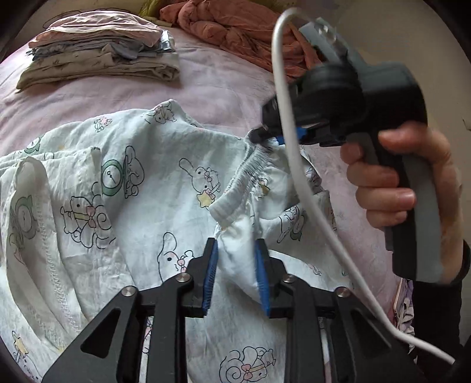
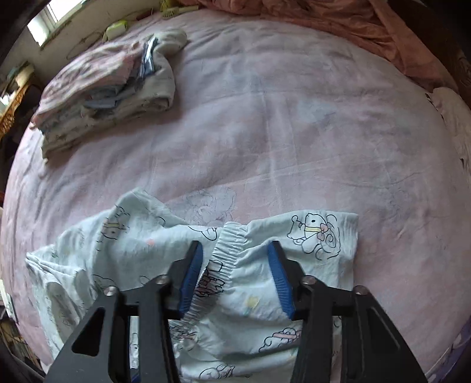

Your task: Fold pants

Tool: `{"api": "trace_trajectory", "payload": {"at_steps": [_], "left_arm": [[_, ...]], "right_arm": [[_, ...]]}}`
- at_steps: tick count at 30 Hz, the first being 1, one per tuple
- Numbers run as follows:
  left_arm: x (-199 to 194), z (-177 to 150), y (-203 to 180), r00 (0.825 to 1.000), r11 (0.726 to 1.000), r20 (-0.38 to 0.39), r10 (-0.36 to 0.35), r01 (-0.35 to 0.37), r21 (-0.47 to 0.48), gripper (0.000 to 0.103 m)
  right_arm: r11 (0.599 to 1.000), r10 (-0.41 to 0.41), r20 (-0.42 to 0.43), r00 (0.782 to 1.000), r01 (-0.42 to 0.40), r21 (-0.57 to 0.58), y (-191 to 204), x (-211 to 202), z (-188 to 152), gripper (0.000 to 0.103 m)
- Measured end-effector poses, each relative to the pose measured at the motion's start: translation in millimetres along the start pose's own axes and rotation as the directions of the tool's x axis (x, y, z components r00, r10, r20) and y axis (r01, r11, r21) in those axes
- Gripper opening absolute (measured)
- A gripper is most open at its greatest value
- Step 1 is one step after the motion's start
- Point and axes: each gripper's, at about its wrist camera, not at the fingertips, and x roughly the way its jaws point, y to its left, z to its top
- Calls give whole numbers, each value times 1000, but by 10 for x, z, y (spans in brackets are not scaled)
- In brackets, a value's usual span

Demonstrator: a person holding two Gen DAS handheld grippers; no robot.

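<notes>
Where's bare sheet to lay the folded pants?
Free: the pink sheet between the folded stack, the rumpled orange blanket and the pants. Also right of the pants. Crowded: near edge, with pants and both grippers.

Pants (image 1: 141, 188) spread out on the bed (image 1: 223, 88), near the front edge. Waistband (image 1: 250, 173) bunched up at the right end of the pants, legs off to the left. Left claw (image 1: 237, 271) low over the pants, with a fold of cloth between its fingers. Right claw (image 1: 266, 138) behind it, touching the top of the waistband. From the right wrist, right claw (image 2: 237, 271) set around the waistband (image 2: 226, 250). Pile of folded clothes (image 1: 100, 50) well apart, toward the back left corner of the bed. Crumpled blanket (image 1: 235, 32) along the back edge, right of the pile.
</notes>
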Motion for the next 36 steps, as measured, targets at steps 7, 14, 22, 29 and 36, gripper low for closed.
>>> {"api": "trace_trajectory", "payload": {"at_steps": [7, 14, 22, 29, 36], "left_arm": [[106, 61, 32, 999, 999, -44, -33, 32, -26, 47], [317, 123, -57, 995, 997, -69, -70, 67, -48, 34], [133, 86, -195, 1000, 999, 16, 12, -12, 33, 25], [-18, -49, -366, 990, 987, 99, 100, -112, 116, 25], [13, -139, -402, 994, 988, 78, 83, -92, 124, 25]], "right_arm": [[1000, 2, 77, 997, -5, 30, -349, -141, -162, 17], [996, 41, 90, 995, -48, 77, -750, -172, -294, 17], [975, 169, 100, 981, -181, 128, -907, -217, -262, 45], [963, 188, 87, 978, -201, 182, -742, -360, -57, 69], [970, 129, -153, 980, -92, 224, -370, 65, 91, 69]]}}
